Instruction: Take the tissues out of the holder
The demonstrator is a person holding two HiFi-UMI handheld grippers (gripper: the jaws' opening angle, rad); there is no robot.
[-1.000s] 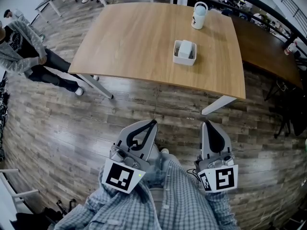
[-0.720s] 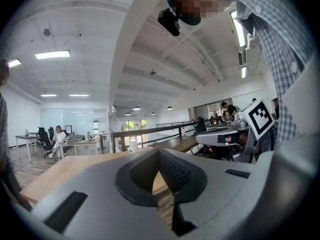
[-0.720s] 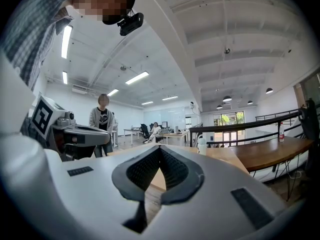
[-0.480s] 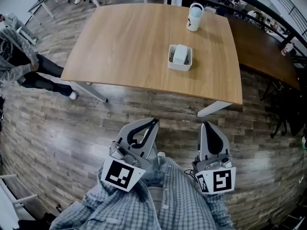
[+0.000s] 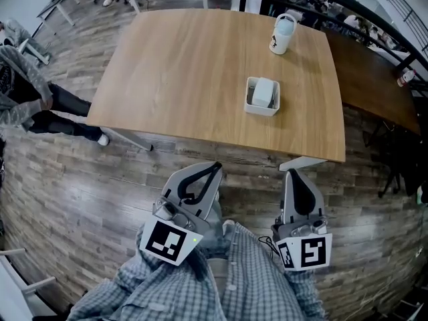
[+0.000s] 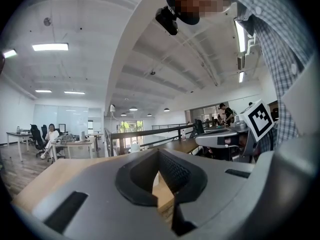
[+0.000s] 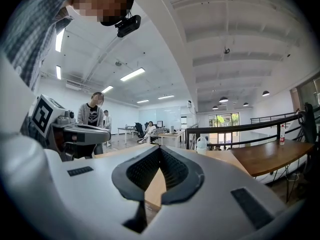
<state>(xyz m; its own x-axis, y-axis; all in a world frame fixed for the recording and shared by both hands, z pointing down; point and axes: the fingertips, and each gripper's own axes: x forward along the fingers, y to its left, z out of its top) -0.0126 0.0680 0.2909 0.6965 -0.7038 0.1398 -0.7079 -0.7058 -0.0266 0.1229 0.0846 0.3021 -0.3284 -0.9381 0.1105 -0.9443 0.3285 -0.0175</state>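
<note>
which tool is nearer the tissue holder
Right, narrowly. The right tool is short of the tissue holder, slightly to its right; the left tool is farther to its left.

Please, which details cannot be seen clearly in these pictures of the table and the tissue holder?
The tissues: head view, too small to count.
Inside of the holder: head view, covered by the tissues.
Marking on the white jug: head view, too small to read.
</note>
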